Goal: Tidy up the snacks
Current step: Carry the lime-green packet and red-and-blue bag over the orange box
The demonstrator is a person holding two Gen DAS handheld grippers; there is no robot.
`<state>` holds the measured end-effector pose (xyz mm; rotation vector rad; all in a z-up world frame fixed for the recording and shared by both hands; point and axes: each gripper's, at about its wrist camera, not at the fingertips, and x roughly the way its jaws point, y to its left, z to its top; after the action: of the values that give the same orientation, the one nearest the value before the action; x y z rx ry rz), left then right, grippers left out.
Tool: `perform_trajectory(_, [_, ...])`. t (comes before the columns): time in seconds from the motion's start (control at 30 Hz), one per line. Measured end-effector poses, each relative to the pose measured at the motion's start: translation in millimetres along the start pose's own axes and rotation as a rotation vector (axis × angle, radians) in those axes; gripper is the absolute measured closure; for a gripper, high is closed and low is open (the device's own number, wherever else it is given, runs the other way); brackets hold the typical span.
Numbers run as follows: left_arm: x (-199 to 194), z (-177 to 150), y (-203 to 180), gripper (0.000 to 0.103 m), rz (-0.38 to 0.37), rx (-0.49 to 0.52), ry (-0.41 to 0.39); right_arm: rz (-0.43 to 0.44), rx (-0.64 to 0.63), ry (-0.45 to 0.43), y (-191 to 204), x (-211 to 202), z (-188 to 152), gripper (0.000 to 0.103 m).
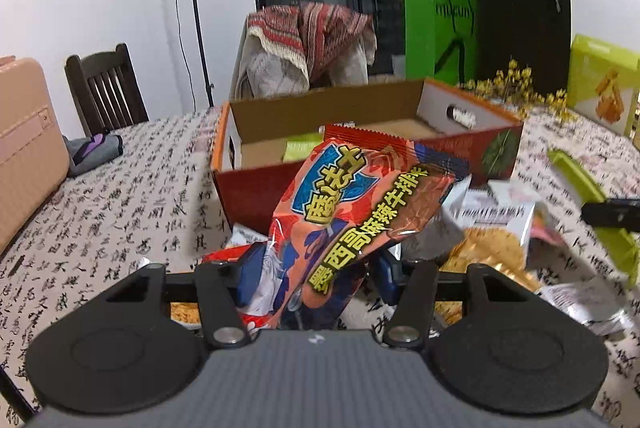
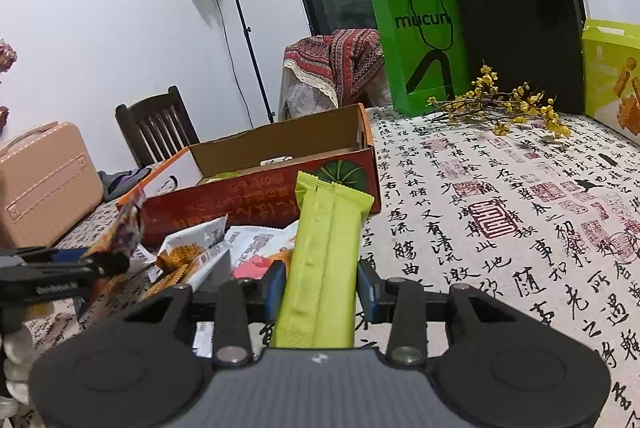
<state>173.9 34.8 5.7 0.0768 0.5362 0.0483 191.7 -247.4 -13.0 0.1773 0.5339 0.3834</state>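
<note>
The tabletop (image 2: 500, 196), under a cloth printed with black calligraphy and red seals, fills both wrist views. The open cardboard box (image 1: 360, 132) with red outer walls sits at twelve o'clock from the left gripper (image 1: 316, 268) and at about eleven o'clock from the right gripper (image 2: 322, 280); pale packets lie on its floor. A green paper bag (image 2: 420, 48) and a black bag (image 2: 520, 28) stand at the far edge, at one o'clock in the right view, with a sprig of yellow flowers (image 2: 504, 104) lying in front of them. A loose pile of snack packets (image 2: 208, 248) lies against the box's near wall. The left jaws are part-closed and pinch the lower end of a red and blue snack bag (image 1: 360, 204), which rises tilted toward one o'clock, its top edge overlapping the box's near wall (whether it touches the box I cannot tell). The right jaws are closed narrowly on a long yellow-green snack bar (image 2: 324, 248), gripped near its lower half, its top pointing to twelve o'clock just short of the box's corner.
</note>
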Motion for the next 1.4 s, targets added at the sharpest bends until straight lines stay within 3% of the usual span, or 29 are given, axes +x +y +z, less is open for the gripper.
perform_trajectory(0.33, [-29, 19, 0, 0.047, -0.016, -0.067, -0.097, 0.026, -0.025, -0.042, 8, -5, 10, 0.066])
perform_trajectory(0.7, [-29, 45, 0, 0.047, -0.019, -0.134, -0.145, 0.039, -0.054, -0.102, 21, 4, 45, 0.066])
perform_trajectory(1.07, [-8, 85, 5, 0.047, -0.020, -0.170, -0.187, 0.060, -0.057, -0.116, 30, 37, 97, 0.066])
perform_trajectory(1.4, [31, 112, 13, 0.047, -0.013, -0.221, -0.179, 0.054, -0.062, -0.105, 43, 84, 142, 0.066])
